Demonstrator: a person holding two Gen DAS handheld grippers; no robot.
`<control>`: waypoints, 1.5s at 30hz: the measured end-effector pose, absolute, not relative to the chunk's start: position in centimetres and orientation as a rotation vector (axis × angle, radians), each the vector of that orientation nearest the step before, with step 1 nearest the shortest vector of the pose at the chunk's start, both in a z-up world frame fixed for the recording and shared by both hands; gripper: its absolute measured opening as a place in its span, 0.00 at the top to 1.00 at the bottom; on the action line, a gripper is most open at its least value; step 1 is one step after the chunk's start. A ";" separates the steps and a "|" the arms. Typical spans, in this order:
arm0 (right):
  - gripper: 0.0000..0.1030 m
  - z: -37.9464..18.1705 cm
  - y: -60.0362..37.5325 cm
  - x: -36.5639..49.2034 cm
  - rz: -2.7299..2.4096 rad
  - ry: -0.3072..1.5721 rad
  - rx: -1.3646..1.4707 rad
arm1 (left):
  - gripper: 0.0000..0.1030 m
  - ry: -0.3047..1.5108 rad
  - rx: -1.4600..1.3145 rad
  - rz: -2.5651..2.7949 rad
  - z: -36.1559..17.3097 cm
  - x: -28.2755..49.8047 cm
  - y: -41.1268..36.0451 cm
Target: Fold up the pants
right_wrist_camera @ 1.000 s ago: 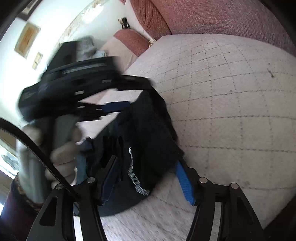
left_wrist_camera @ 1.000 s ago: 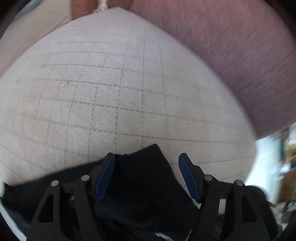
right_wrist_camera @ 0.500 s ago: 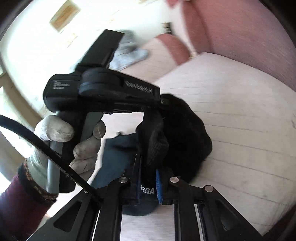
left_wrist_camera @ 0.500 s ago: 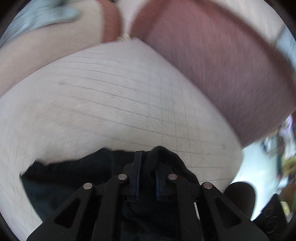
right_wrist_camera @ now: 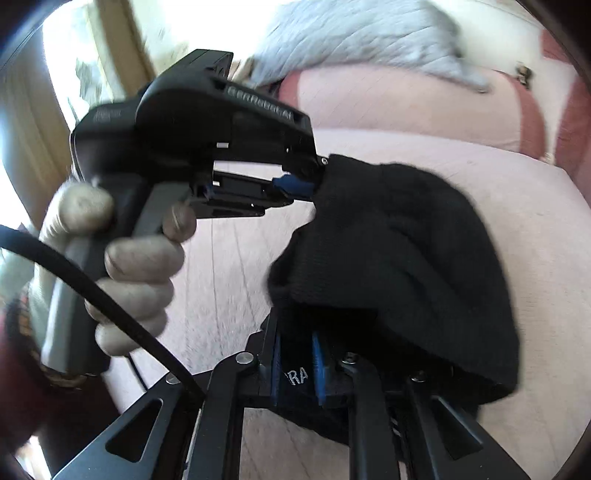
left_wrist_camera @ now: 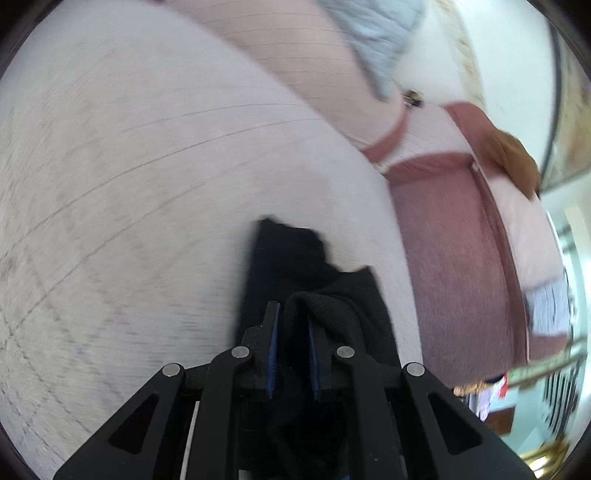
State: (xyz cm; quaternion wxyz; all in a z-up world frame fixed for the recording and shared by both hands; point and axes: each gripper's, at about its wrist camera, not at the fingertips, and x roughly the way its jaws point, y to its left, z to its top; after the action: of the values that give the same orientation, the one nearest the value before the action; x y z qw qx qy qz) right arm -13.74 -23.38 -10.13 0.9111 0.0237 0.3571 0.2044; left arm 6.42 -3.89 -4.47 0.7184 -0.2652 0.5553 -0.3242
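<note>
pants (right_wrist_camera: 399, 236) are held bunched above the sofa seat (left_wrist_camera: 147, 166) | left gripper (left_wrist_camera: 291, 325) is clamped on one edge | right gripper (right_wrist_camera: 297, 343) is clamped on another, having just eased wider | risk: cloth is lost from the looser right grip and the fold collapses

Black knitted fabric pants (right_wrist_camera: 399, 236) with white lettering, black plastic grippers (right_wrist_camera: 297, 363) with blue pads (left_wrist_camera: 272, 354), a pale pink quilted cushion (left_wrist_camera: 147, 166) crossed by thin dark diamond lines, dusty-red sofa upholstery (left_wrist_camera: 454, 258), and a pale grey-blue cloth (right_wrist_camera: 362, 33).
</note>
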 end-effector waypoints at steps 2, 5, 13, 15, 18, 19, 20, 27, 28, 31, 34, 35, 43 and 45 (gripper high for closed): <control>0.62 -10.5 -22.9 -14.4 0.437 0.740 0.051 | 0.72 1.265 -0.612 -0.678 -6.2 6.8 -3.3; 0.45 -9.9 -23.4 -16.9 0.501 0.739 0.021 | 0.55 1.284 -0.622 -0.678 -7.0 7.3 -2.6; 0.45 -6.1 -30.6 -21.7 0.465 0.697 0.130 | 0.53 1.195 -0.430 -0.695 -2.1 6.9 -1.1; 0.44 -5.3 -32.7 -21.7 0.417 0.667 0.167 | 0.51 1.178 -0.404 -0.660 -1.4 6.9 -0.6; 0.44 -5.0 -34.5 -19.7 0.352 0.641 0.211 | 0.51 1.162 -0.423 -0.624 -0.6 6.0 0.8; 0.44 -5.3 -34.9 -19.0 0.345 0.643 0.236 | 0.51 1.154 -0.431 -0.630 -0.2 5.5 0.4; 0.44 -5.8 -35.1 -18.2 0.341 0.653 0.272 | 0.51 1.143 -0.436 -0.649 0.2 5.0 -0.4; 0.44 -10.3 -34.7 -15.7 0.394 0.724 0.351 | 0.47 1.232 -0.385 -0.667 -3.0 4.1 -7.0; 0.44 -10.5 -34.7 -15.8 0.389 0.719 0.337 | 0.46 1.247 -0.357 -0.637 -4.2 4.1 -7.6; 0.44 -10.4 -34.9 -15.8 0.393 0.713 0.316 | 0.44 1.201 -0.377 -0.639 -4.8 4.1 -7.3; 0.43 -10.2 -35.0 -15.8 0.408 0.712 0.318 | 0.41 1.221 -0.376 -0.601 -4.4 4.4 -6.1; 0.43 -10.3 -35.0 -15.8 0.410 0.712 0.318 | 0.41 1.224 -0.378 -0.587 -4.2 4.5 -5.5; 0.33 -8.7 -38.7 -17.1 0.369 0.656 0.409 | 0.38 1.140 -0.368 -0.514 -1.5 2.7 -1.1; 0.32 -9.3 -40.2 -16.3 0.366 0.681 0.460 | 0.35 1.177 -0.428 -0.591 -2.4 2.1 -1.2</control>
State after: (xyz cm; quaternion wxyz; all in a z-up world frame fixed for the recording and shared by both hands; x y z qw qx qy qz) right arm -16.35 -40.17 -9.26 0.9005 0.2225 0.3289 0.1770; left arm 2.12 -1.16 -2.40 0.7698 -0.1972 0.5424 -0.2727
